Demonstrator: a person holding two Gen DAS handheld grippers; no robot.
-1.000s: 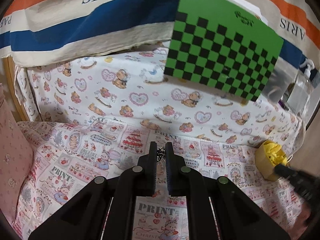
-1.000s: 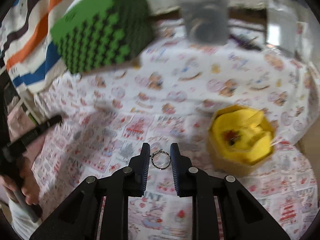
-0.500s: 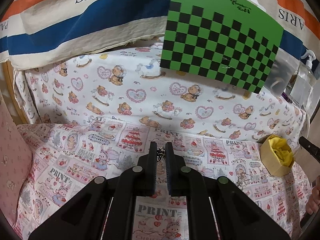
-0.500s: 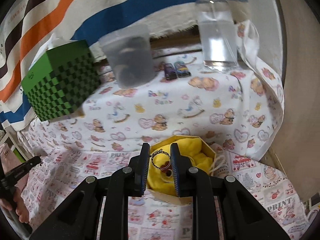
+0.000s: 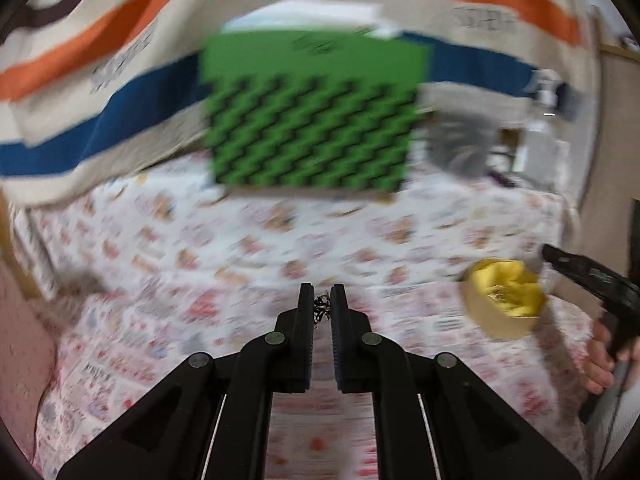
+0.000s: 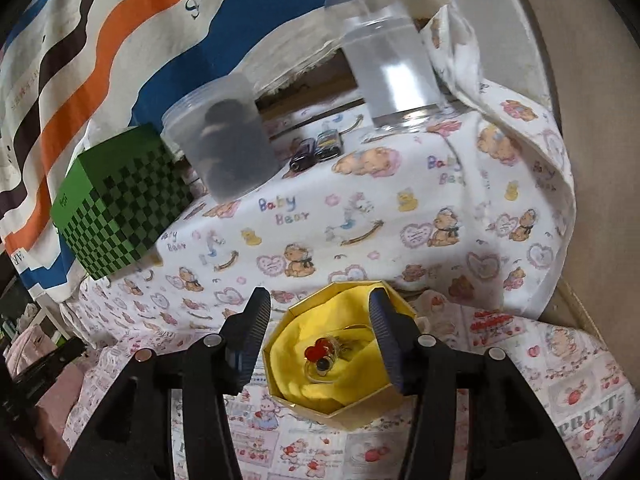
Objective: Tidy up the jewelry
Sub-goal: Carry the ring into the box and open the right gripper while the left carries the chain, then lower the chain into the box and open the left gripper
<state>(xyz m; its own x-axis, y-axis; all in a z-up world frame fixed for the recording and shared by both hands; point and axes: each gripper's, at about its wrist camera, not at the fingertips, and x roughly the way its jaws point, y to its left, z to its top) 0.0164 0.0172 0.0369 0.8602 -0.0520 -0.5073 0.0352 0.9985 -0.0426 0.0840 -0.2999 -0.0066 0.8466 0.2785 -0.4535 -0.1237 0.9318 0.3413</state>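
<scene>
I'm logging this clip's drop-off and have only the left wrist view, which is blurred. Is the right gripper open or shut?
Observer: Open. In the right wrist view the right gripper has its fingers spread wide above the yellow box, with nothing gripped between them.
Operator: What lies in the box?
Observer: A clear ring with a red heart rests on the yellow lining. Something gold-toned lies beside it, too small to identify.
</scene>
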